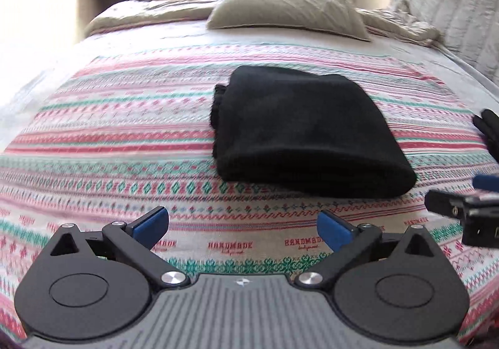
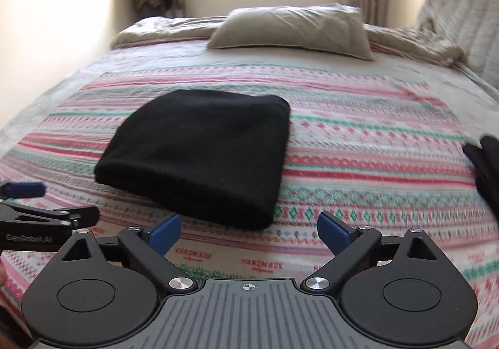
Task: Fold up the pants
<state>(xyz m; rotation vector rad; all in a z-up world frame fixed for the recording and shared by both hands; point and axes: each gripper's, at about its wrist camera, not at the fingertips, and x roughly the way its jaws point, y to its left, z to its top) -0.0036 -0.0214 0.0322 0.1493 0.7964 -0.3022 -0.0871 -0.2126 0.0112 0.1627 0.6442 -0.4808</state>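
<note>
Black pants (image 1: pixel 299 133) seen folded flat on patterned bed cover (image 1: pixel 124 136), mid-bed; left tool (image 1: pixel 243 225) & right tool (image 2: pixel 249 232) both spread wide, nothing pinched, held short of pants

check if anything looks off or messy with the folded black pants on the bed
Mostly tidy. The folded black knit pants lie as a compact bundle on the striped patterned bedspread, both grippers open and clear of them. One oddity: on the bundle's left side in the left wrist view, the layer edges bunch unevenly instead of lining up.
</note>
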